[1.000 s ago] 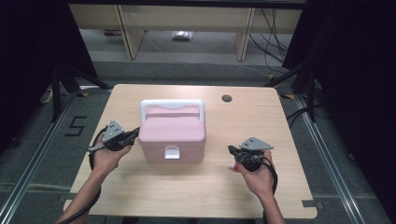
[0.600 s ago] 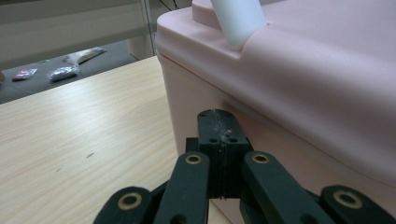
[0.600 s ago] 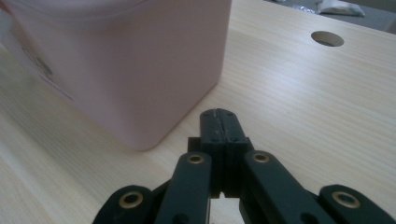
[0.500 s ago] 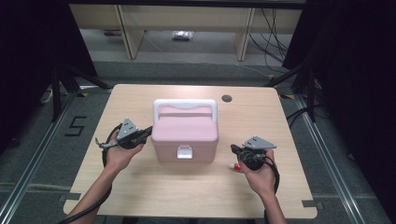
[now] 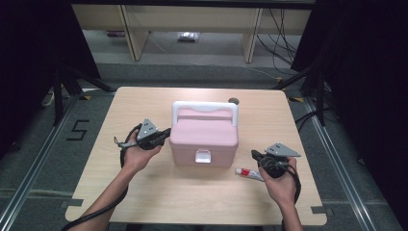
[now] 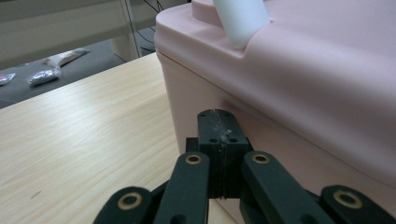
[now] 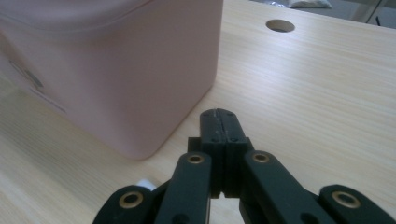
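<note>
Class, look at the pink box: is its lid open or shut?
Shut. The pink box has its lid flat, the front latch down and the white handle raised.

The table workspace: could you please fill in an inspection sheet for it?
Surface: light wooden table, round hole near far edge.
Job's things: closed pink plastic box, white handle, white front latch.
Clutter: small white tube with red band lying in front of the box.
Grippers: left gripper shut, against the box's side; right gripper shut, empty.
Cables: black cable loops by left hand.
Surroundings: wooden shelving, floor cables.
</note>
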Demonstrator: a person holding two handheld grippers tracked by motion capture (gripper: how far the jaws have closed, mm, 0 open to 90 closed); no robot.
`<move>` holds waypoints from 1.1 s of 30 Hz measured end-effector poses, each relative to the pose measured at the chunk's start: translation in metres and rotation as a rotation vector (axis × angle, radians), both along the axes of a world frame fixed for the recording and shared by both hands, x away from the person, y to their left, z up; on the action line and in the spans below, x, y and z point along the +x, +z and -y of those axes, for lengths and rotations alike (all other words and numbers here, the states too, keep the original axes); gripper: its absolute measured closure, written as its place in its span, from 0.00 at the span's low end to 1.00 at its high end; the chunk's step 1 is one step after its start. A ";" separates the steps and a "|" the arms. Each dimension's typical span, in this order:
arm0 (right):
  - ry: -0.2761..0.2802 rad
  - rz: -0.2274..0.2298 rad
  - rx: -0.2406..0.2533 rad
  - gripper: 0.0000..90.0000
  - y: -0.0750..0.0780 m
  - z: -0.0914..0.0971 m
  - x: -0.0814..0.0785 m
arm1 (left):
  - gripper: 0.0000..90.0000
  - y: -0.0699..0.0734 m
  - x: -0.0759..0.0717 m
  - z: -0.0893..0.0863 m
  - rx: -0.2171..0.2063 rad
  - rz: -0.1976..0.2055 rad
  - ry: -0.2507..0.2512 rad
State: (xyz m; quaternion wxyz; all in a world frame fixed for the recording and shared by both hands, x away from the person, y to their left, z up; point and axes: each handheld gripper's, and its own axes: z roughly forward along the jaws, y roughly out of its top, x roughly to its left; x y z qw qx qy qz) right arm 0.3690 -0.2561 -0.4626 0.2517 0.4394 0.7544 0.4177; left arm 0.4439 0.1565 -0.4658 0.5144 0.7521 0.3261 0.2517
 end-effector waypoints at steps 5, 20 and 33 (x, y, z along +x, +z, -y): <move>-0.031 -0.025 0.014 1.00 -0.004 0.011 -0.009 | 1.00 0.000 0.002 0.009 0.003 0.001 -0.011; -0.101 -0.045 0.039 1.00 -0.004 0.036 -0.020 | 1.00 -0.002 0.007 0.046 0.020 -0.013 -0.064; -0.096 -0.039 0.008 1.00 -0.008 0.049 -0.021 | 1.00 -0.005 0.015 0.079 0.025 -0.036 -0.098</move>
